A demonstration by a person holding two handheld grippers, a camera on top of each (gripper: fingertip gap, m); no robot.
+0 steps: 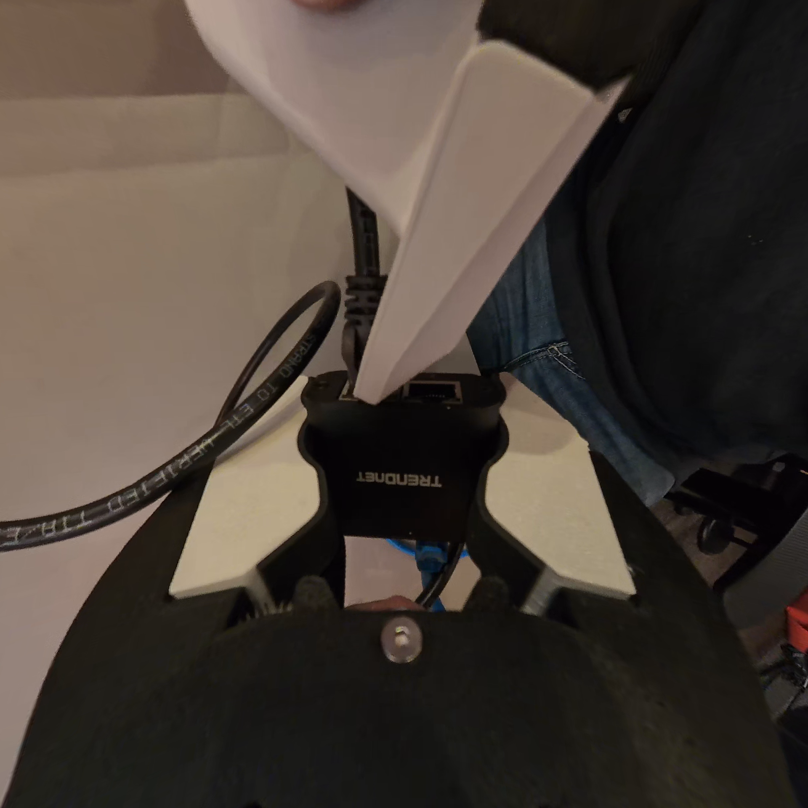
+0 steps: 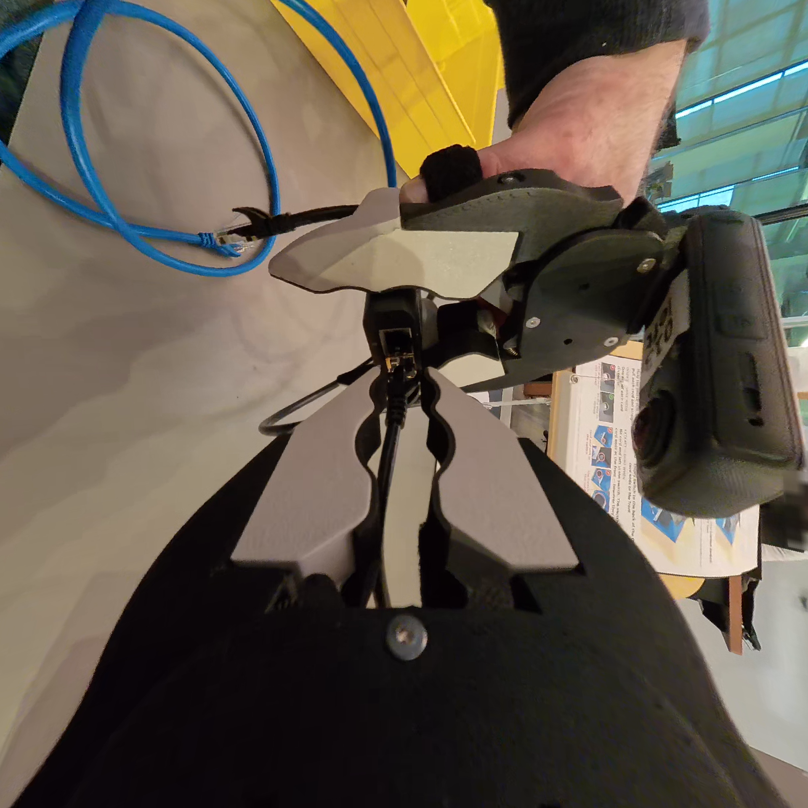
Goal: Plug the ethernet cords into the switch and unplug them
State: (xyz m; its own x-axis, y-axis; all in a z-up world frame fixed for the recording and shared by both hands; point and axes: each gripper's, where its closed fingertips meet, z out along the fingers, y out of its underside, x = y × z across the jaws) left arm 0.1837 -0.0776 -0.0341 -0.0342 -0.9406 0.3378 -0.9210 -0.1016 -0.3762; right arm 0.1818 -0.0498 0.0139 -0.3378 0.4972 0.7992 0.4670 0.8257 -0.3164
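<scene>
Soft, dim indoor light in both views. Motion blur smears the white shape above the left tongs (image 1: 404, 441). Fisheye bending curves the edges; the bench (image 2: 131, 393) shows faint banding.
</scene>
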